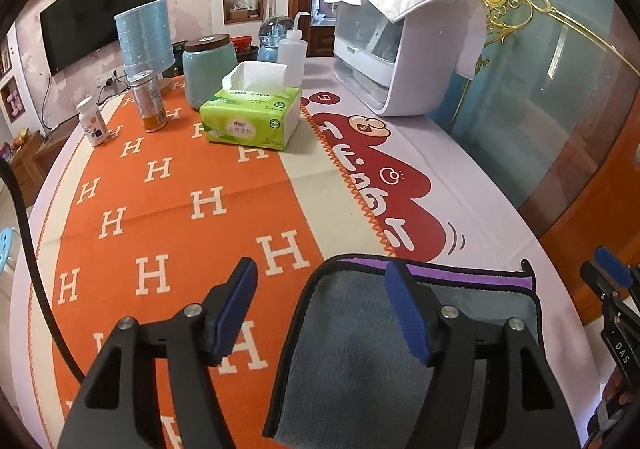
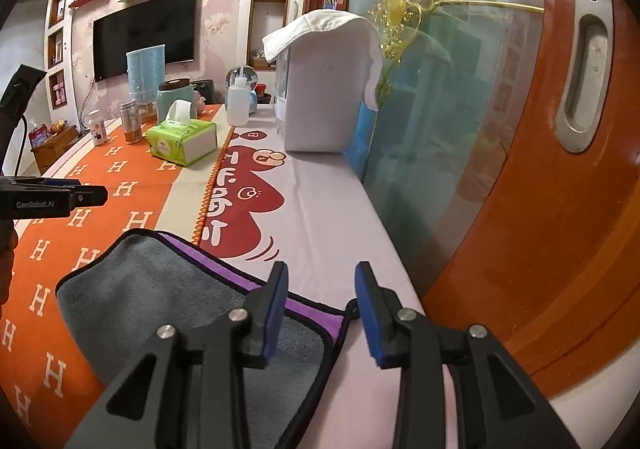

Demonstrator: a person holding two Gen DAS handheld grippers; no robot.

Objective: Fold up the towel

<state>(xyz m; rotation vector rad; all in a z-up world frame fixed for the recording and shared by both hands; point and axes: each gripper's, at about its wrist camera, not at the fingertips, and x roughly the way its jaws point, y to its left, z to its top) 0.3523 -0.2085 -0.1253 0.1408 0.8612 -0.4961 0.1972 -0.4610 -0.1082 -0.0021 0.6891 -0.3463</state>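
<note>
From where I operate, the near end of the towel [image 1: 352,349] is cut off by the lower frame edge in both views, and my own gripper bodies cover part of it, so I cannot make out how far it reaches toward me. The grey towel, with black binding and a purple layer showing along its far edge, lies folded on the table [image 1: 472,177], straddling the orange H-patterned cloth [image 1: 160,209] and the white printed cloth [image 2: 332,209]. My left gripper [image 1: 322,313] is open, empty, above the towel's left edge; one finger stands over the orange cloth, the other over the towel. My right gripper [image 2: 322,315] is open, empty, over the towel's right corner. Whether either touches the fabric, I cannot tell. A tissue pack [image 1: 251,117] sits well beyond.
</note>
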